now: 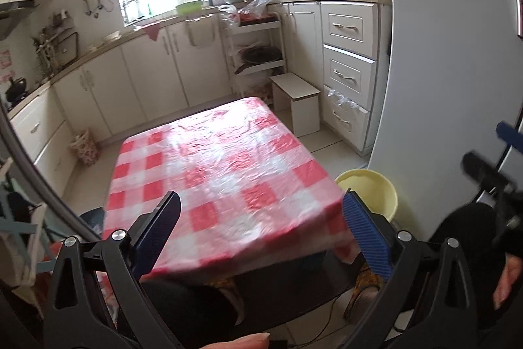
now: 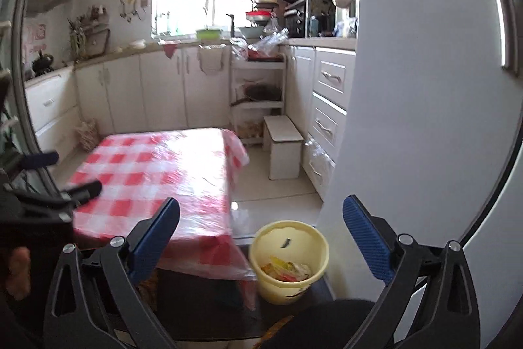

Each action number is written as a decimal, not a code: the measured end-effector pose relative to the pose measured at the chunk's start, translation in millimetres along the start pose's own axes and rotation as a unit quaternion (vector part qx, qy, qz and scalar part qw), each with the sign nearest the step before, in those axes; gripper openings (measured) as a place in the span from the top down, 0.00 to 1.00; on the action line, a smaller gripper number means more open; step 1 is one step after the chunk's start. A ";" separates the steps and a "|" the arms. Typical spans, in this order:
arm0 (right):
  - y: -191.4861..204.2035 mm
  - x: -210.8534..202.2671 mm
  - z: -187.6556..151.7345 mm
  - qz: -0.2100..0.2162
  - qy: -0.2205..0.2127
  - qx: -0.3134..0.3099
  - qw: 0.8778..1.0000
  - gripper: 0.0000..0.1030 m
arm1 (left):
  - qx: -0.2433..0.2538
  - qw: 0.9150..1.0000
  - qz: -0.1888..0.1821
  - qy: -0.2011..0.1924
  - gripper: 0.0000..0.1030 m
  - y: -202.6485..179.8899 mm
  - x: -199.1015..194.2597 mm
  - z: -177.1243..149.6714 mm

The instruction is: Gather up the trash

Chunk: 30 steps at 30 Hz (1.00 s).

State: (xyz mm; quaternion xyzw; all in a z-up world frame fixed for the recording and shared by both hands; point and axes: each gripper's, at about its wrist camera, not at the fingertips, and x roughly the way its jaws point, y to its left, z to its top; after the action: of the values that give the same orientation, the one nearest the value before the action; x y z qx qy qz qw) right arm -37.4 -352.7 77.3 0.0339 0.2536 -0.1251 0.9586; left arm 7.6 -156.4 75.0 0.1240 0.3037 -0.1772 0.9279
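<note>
Small table [image 2: 157, 172] under a red and white checked cloth [image 1: 212, 172], yellow bucket [image 2: 289, 264] on the floor [image 2: 278, 201] just beside the table, white stool [image 2: 284, 149] beyond it

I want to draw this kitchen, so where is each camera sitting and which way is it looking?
Left wrist: on the left gripper, looking down across the checked table toward the window; its own open blue fingers show, plus the right gripper at the right edge.
Right wrist: on the right gripper, looking over the yellow bucket with trash in it; its open fingers and the left gripper show.
Both share the table, bucket, window and cabinets.
</note>
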 end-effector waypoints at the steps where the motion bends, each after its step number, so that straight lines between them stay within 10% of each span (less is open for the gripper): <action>1: 3.1 -9.1 1.7 0.004 -0.002 0.006 1.000 0.07 | -0.005 1.000 -0.002 -0.001 0.08 5.6 -9.1 -2.9; 30: 77.0 -57.2 -50.9 0.028 0.015 0.005 0.999 0.07 | -0.051 0.997 0.056 -0.016 0.08 47.3 -76.7 -32.4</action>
State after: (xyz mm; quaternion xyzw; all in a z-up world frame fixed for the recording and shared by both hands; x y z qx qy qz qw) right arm -89.9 -259.0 61.4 0.0477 0.2663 -0.0985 0.9577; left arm -47.8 -83.2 102.0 0.0900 0.2899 -0.1113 0.9463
